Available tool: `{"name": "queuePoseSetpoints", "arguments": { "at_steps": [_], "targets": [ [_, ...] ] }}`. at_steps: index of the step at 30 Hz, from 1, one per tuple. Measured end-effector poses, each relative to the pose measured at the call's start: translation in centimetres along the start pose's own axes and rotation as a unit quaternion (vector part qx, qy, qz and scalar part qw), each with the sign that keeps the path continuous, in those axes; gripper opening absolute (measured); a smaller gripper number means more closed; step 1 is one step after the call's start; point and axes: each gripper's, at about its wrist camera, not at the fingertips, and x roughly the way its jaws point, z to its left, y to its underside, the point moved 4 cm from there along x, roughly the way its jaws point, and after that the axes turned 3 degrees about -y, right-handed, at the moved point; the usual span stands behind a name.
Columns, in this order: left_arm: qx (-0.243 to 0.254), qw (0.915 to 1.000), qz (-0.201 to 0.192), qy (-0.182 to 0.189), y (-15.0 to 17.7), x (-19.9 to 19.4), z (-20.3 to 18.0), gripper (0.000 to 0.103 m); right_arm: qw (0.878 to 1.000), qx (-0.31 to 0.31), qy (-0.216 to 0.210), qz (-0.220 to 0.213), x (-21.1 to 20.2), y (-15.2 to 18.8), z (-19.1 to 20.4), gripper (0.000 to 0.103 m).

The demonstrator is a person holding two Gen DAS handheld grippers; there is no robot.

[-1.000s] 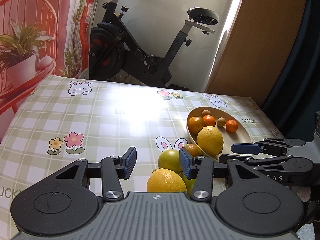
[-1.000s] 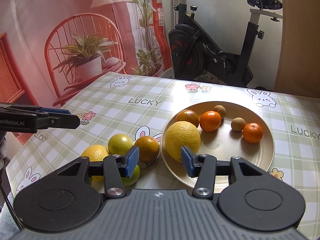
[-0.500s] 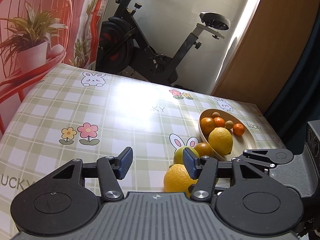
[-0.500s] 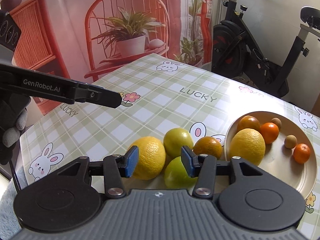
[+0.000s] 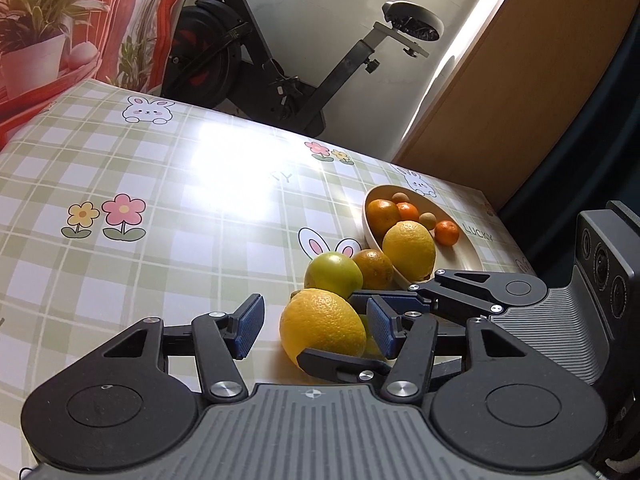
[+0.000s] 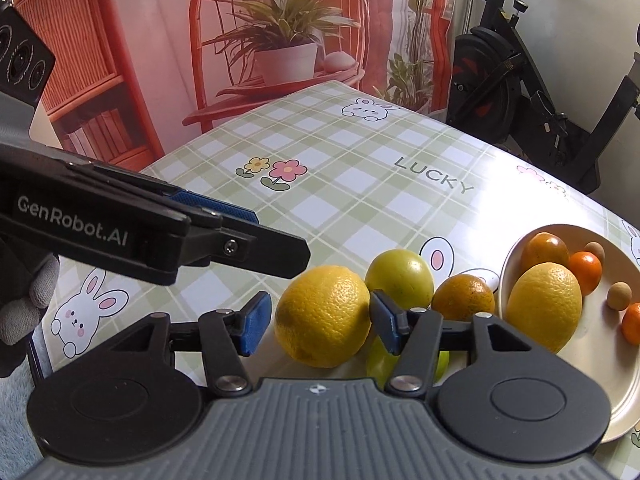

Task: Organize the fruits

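Right claw [image 6: 316, 322], just opening, flanks the yellow citrus [image 6: 323, 316].

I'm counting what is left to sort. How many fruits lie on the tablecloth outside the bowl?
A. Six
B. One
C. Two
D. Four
D: beside the bowl lie a large yellow citrus, a green fruit, an orange and a second green fruit half hidden behind the right gripper.

Glossy checked oilcloth covers the counter [image 5: 168, 184]; the yellow citrus [image 6: 323, 316] looks pebbly, the plate [image 6: 592, 344] smooth, satin
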Motion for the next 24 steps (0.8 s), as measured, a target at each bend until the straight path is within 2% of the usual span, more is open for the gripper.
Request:
{"name": "queuePoseSetpoints", "arguments": {
  "at_steps": [10, 24],
  "targets": [
    [-0.011, 0.9993, 0.034, 0.004, 0.9, 1.8, -0.4, 0.059, 1.000, -0.004, 0.002, 0.010, 0.7, 0.5, 0.2, 0.062],
    [-0.025, 0.9993, 0.027, -0.003, 1.6, 2.3, 0.0, 0.059, 1.000, 0.007, -0.003, 0.010, 1.0, 0.8, -0.2, 0.061]
  ]
}}
